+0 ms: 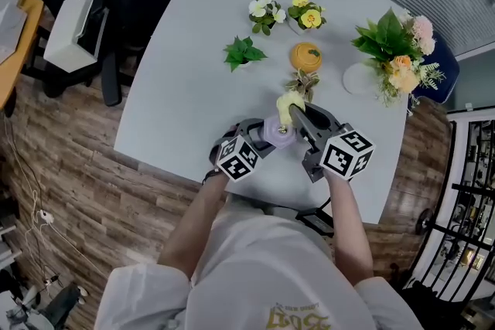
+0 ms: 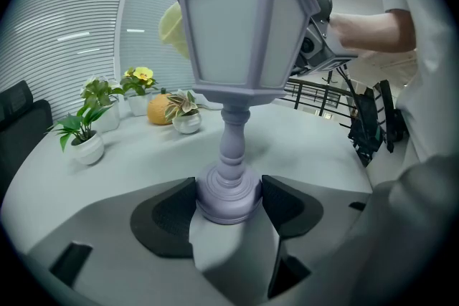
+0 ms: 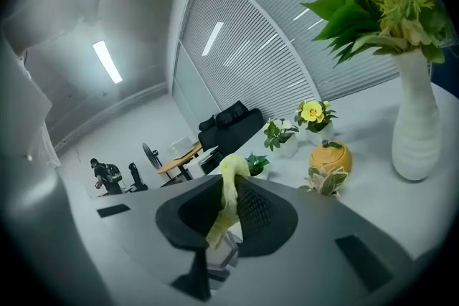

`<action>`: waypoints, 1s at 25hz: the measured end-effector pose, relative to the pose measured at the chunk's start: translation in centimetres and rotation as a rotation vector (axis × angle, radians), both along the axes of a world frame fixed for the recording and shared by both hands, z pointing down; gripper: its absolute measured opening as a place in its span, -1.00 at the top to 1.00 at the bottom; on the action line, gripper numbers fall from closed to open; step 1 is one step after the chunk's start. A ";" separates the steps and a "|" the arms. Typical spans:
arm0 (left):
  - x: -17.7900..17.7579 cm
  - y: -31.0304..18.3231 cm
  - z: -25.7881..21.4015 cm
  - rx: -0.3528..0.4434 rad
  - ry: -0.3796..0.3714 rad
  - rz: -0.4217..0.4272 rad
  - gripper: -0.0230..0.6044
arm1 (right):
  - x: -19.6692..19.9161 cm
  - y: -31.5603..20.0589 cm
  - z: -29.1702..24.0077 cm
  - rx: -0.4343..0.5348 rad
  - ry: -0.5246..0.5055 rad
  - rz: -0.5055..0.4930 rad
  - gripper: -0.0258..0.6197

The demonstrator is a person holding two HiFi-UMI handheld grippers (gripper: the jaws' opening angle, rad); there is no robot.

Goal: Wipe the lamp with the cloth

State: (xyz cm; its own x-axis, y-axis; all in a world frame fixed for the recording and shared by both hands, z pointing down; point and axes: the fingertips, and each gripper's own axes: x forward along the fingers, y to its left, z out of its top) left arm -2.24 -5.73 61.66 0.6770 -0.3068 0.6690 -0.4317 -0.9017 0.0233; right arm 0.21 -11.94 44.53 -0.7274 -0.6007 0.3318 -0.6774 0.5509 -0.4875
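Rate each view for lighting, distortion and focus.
Head view: even, soft light, only faint shadows on the table, sharp throughout. Left gripper view: strong fisheye bending the blinds, dark corners, lamp crisp. Right gripper view: same fisheye, ceiling lights glare, cloth slightly soft.

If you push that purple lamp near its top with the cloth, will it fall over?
It's likely top-heavy: the lamp has a big lantern head on a thin stem and a small round base. It looks stiff, so it shouldn't bend. The left gripper clamps that base, so it would probably stand firm under the cloth.
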 end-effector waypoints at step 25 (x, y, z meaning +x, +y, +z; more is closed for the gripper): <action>-0.3 0.1 0.0 0.000 0.000 0.002 0.01 | 0.5 -0.6 2.5 -0.153 -0.360 0.007 0.74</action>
